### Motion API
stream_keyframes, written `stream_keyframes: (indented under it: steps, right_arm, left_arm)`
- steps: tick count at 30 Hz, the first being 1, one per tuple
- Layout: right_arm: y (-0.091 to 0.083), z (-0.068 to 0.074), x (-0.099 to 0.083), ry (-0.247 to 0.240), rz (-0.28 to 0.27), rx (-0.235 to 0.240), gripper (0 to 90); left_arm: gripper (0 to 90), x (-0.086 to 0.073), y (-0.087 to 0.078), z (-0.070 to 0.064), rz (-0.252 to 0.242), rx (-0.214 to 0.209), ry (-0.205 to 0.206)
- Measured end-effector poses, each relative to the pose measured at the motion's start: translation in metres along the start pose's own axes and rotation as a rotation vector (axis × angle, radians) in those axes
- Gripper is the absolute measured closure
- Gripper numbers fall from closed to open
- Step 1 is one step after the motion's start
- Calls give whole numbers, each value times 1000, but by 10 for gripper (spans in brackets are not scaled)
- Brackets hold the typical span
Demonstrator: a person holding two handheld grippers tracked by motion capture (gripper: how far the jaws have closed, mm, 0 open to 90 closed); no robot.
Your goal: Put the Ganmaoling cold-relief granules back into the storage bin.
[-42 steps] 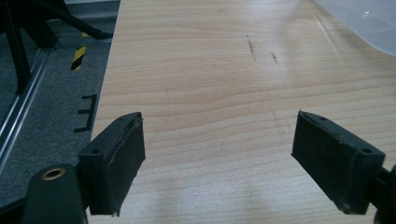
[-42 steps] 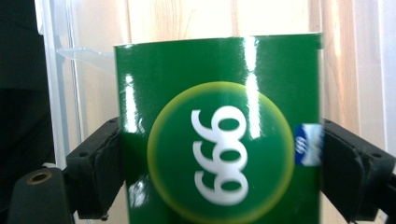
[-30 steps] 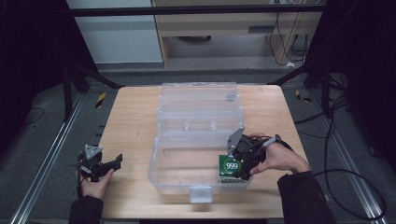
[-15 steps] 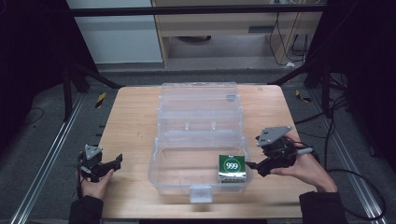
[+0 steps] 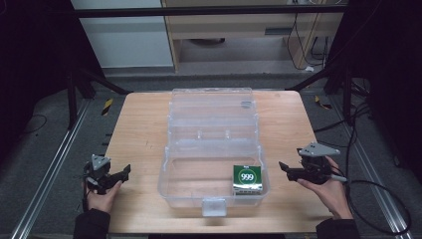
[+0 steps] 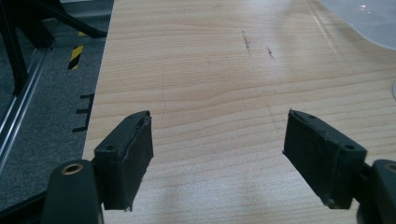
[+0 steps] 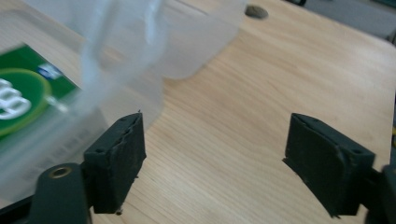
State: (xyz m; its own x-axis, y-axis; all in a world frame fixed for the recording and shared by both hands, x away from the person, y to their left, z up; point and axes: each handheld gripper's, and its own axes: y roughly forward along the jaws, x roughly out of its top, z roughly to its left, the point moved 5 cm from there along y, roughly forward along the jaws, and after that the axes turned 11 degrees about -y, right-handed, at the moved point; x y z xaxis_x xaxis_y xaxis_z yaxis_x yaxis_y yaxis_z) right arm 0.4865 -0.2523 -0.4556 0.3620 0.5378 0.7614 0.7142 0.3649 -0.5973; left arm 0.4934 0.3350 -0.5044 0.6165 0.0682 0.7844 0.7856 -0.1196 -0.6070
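The right gripper (image 5: pixel 291 171), jaws wide and empty, is hovering right of the clear box (image 5: pixel 214 191) containing the green packet (image 5: pixel 247 179). Left gripper (image 5: pixel 117 175) is likewise idling empty. Retract level, avoiding the wall.

Packet (image 5: pixel 248 179) inside open case (image 5: pixel 214 149) (front right corner) on table (image 5: pixel 144 129)
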Motion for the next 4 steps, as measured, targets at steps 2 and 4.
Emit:
stream_keyframes:
  steps: [2,4]
  right_arm:
    - [5,-2,-9,20,11,-15,237]
    - [9,-2,-18,42,19,-19,240]
  left_arm:
    - [260,0,0,0,3,0,-1]
    - [293,0,0,0,1,-2,1]
